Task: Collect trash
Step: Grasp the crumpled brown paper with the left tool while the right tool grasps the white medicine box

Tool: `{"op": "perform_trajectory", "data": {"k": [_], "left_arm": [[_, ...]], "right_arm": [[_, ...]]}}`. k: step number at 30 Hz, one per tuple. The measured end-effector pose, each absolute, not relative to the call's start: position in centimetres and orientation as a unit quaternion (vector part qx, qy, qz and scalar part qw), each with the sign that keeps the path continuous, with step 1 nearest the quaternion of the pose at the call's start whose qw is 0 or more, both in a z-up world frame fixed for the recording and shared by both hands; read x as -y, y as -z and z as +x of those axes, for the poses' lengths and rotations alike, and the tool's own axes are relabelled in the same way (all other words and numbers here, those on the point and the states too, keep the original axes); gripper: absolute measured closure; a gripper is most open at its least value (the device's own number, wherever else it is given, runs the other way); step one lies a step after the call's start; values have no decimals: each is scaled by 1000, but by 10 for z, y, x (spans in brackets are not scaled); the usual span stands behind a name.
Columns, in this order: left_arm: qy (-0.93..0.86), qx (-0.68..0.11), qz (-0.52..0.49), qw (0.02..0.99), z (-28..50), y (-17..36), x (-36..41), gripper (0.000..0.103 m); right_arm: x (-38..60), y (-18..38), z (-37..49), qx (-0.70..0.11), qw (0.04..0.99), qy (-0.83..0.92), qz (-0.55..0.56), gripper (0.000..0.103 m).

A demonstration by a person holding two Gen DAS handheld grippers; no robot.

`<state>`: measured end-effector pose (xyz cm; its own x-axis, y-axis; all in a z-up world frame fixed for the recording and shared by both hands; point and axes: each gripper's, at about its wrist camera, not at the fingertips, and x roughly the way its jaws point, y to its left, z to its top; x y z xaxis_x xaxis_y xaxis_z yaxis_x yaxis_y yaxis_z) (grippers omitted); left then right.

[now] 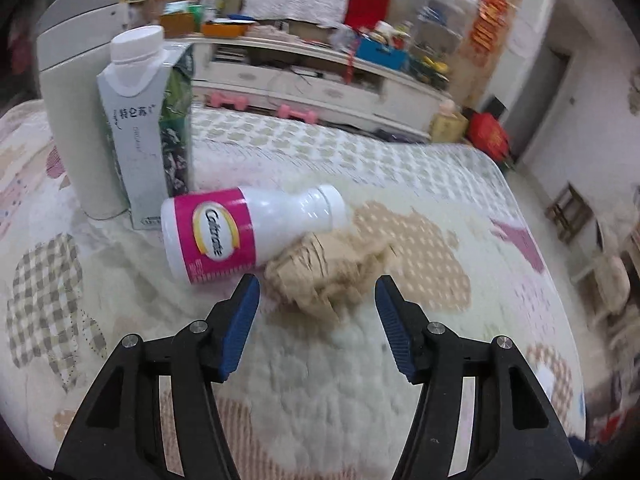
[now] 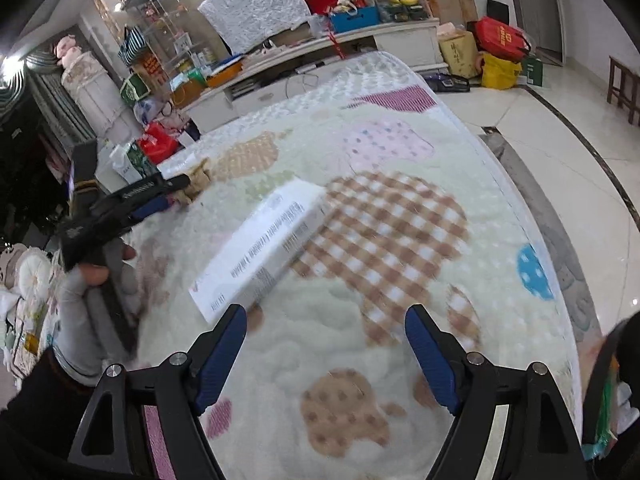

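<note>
I am holding my left tool (image 1: 318, 294) with its ribbed blue pads spread apart and gripping nothing; a crumpled wad of tan paper (image 1: 326, 266), creased and fibrous, is lying just ahead of the fingertips. Touching the wad's far edge, a smooth white plastic bottle (image 1: 248, 232) with a magenta label is lying on its side, its neck pointing right. Behind the bottle, a pale grey carton (image 1: 134, 136) with a white screw cap is standing upright beside a tall, rounded grey bin (image 1: 68, 120).

I am keeping my right tool (image 2: 326, 324) spread wide as well, with nothing between its pads. A flat, rectangular white cardboard box (image 2: 260, 248), printed with fine dark text, is lying just beyond its left fingertip.

All of this is resting on a bed (image 2: 400, 140) covered by a fluffy cream blanket patterned with checked, dotted and pink patches. From the right wrist view, my left hand (image 2: 100, 276) is gripping the other tool's handle at the frame's left. Beyond the bed, a long white cabinet (image 1: 320, 80) is carrying cluttered goods, and glossy pale tiles (image 2: 560, 120) are covering the floor.
</note>
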<state>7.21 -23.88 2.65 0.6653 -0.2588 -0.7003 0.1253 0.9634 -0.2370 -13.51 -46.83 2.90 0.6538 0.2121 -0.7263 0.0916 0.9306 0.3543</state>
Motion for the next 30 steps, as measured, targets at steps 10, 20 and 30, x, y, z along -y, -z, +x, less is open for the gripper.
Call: {"op": "perform_trajectory", "data": {"k": [10,20,30], "left_arm": [[127,-419,-117,892,91,-13,231,74],[206,-418,-94,880,7,-40,194,77],[229,-412,-53,880,-59,-48,178,77]], "right_arm": [[445,-29,-105,-423,885,-45,192,16],[420,-27,-72,-445,880,-6,167,16],[378,-22,-57,-484,874,-38,25,39]]}}
